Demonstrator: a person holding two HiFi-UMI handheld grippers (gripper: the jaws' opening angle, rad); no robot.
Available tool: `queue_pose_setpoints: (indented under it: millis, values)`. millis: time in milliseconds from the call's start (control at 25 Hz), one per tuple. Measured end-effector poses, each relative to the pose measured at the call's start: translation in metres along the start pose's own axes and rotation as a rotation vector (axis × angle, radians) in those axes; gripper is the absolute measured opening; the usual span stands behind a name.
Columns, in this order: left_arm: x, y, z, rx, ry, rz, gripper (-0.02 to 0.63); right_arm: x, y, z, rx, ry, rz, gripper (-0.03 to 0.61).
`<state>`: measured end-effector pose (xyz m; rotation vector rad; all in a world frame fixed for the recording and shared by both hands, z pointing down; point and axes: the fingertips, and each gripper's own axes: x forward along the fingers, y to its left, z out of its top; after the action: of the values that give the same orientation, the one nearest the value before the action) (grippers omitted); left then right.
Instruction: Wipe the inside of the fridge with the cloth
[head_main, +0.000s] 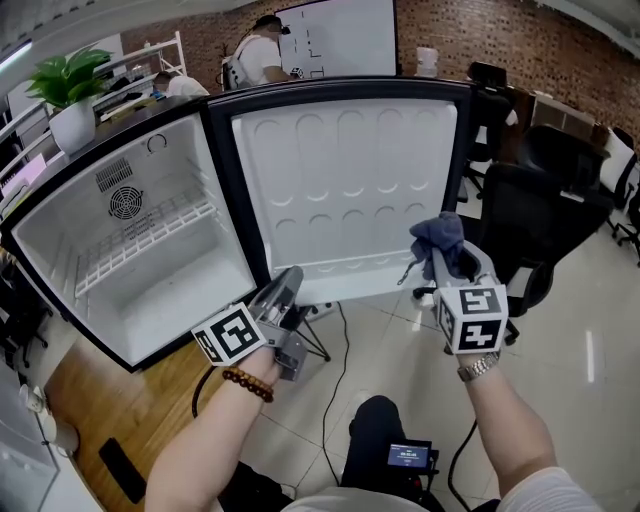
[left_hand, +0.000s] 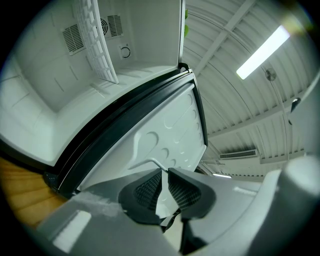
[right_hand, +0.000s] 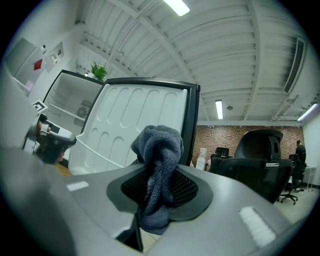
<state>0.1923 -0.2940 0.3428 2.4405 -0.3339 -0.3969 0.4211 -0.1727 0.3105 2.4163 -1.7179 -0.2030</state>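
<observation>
Gripping grey cloth (right_hand: 158, 150) in right gripper (right_hand: 160, 186), fridge door (head_main: 345, 180) open

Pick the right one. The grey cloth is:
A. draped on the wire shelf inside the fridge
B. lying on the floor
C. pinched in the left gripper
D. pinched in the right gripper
D: the right gripper has its jaws closed on the cloth, which bunches up above them in front of the open fridge door.
</observation>
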Motion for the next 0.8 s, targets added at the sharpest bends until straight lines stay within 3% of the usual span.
queue_pose_setpoints:
  millis: [120,240,520,800]
  values:
    - [0.002,0.001,0.002,-0.007,-0.003,0.001,0.046,-0.015,0.021,0.011,0.033,-0.057,0.052,0.101]
    - [0.003,0.001,0.004,-0.017,-0.002,0.002,0.046,-0.031,0.073,0.011,0.034,-0.09,0.169,0.101]
    - [0.0,0.002,0.004,-0.012,0.016,0.028,0.046,0.011,0.193,-0.039,0.037,0.057,0.384,0.101]
    - [0.001,-0.001,0.002,-0.026,0.032,0.01,0.046,0.055,0.247,-0.046,0.058,0.115,0.473,0.101]
